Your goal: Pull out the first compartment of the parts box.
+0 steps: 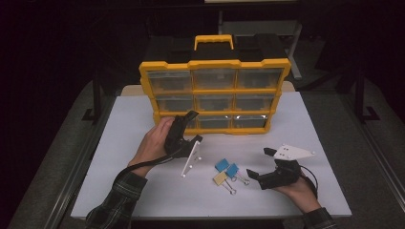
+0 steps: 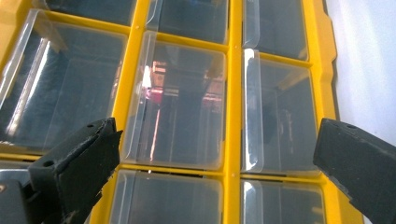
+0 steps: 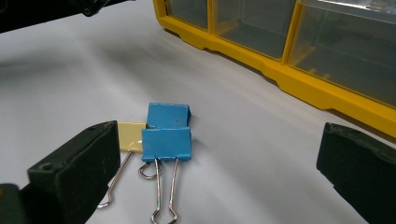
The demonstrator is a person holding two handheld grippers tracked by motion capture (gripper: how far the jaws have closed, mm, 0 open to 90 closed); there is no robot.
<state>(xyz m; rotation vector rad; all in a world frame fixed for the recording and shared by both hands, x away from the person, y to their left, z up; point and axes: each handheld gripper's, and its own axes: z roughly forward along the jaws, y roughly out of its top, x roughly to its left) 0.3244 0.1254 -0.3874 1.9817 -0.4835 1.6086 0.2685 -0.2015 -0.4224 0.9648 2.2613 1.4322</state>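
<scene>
High view showed a yellow organizer (image 1: 215,95) standing upright at the back of the white worktop (image 1: 143,191), three rows of three clear drawers and a yellow handle on top. In front of it, near the middle of the worktop, lay three binder clips in a small cluster: two blue binder clips (image 1: 227,168) side by side and a yellow binder clip (image 1: 220,178) just beside them, their wire handles pointing toward the person.

The left gripper (image 1: 184,128) was up against the bottom-left drawer (image 1: 177,121) of the organizer, held in the person's left hand (image 1: 155,140). In the left gripper view its jaws stood wide apart, released, with the clear drawer fronts between them and nothing grasped; whether a jaw tip touched the drawer I couldn't tell.

The right gripper (image 1: 260,164) rested low over the worktop just right of the clips, jaws pointing at them. In the right gripper view those jaws were spread wide, empty, with the nearer blue clip (image 3: 166,143) lying between them, untouched, and the yellow one (image 3: 130,136) close to one jaw.
</scene>
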